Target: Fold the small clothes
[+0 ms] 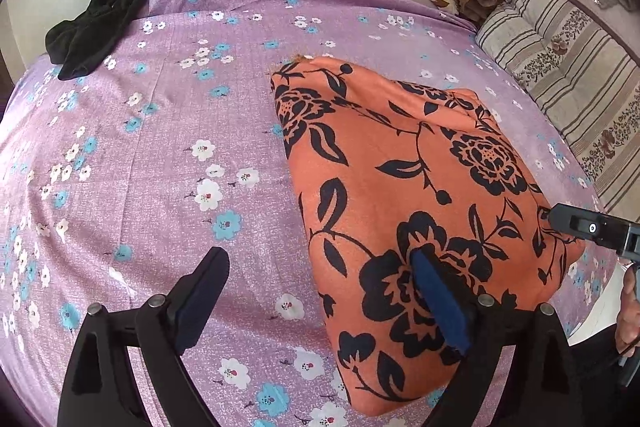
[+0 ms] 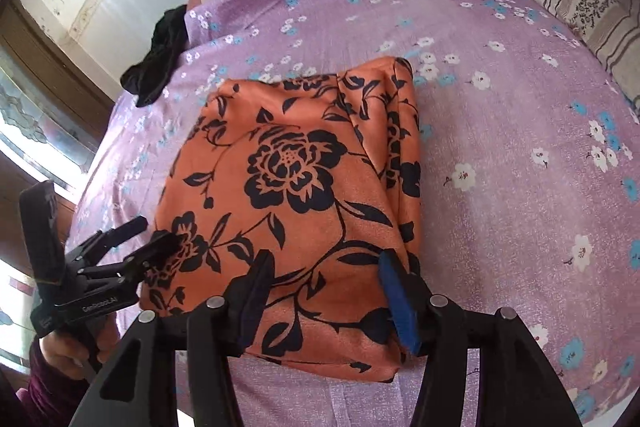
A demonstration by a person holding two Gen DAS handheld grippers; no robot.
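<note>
Orange flowered cloth point(image 2: 296, 211) lies folded into a thick rectangle on the bed point(image 2: 520, 131), its near edge under both spread, empty claws, left claw point(image 1: 320, 299) and right claw point(image 2: 324, 295); fold looks near done, next likely a final half-fold or pressing flat.

Orange floral garment point(image 2: 296, 195): soft matt cloth, slightly napped. Purple bedsheet point(image 1: 160, 155): thin woven cotton, matt. My left gripper point(image 1: 320, 291): matt black plastic, blue felt-like pads point(image 1: 436, 299), shiny metal pins.
</note>
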